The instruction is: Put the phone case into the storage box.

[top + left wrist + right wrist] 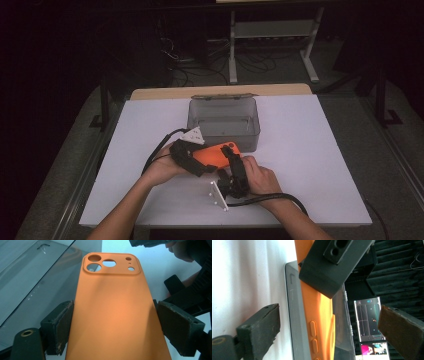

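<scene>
On your table (pixel 310 150), the open box (pixel 223 124) sits toward the far edge, near the middle, its lid (pixel 223 96) standing behind it. Just before the box, nearer you, the phone case (pixel 214 154) lies between your 2 grippers: your left gripper (pixel 192 159) is at its left end with 1 jaw on each long edge, and your right gripper (pixel 231 159) is at its right end, jaws either side of it.
</scene>
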Demonstrator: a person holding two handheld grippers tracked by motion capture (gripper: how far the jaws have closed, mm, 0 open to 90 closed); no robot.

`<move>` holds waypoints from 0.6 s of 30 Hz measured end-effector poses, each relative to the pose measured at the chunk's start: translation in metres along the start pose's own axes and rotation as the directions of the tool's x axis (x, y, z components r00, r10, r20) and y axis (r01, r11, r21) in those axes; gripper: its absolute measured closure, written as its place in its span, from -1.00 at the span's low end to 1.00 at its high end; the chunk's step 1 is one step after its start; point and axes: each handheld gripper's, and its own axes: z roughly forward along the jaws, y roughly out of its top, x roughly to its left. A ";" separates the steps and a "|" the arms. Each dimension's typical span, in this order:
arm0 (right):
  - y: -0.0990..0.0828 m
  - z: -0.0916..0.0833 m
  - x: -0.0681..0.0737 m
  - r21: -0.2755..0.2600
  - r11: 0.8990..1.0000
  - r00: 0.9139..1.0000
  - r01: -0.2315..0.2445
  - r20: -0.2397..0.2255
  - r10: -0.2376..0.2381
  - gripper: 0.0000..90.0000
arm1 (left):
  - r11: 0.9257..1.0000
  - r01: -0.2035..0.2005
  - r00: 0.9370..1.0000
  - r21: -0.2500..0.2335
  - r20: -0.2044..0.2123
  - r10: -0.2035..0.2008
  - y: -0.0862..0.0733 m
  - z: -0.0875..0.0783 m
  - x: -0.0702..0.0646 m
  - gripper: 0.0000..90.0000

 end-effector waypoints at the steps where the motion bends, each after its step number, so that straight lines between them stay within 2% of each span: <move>1: 0.000 0.000 0.000 -0.001 1.000 1.000 0.001 0.003 -0.001 -0.88 | 1.000 0.000 1.000 0.000 0.001 0.000 0.000 0.000 0.000 -0.63; 18: 0.003 -0.003 0.004 -0.005 0.999 0.999 0.037 -0.001 -0.037 -0.56 | 1.000 -0.001 1.000 0.002 0.006 0.001 0.000 0.000 0.000 -0.63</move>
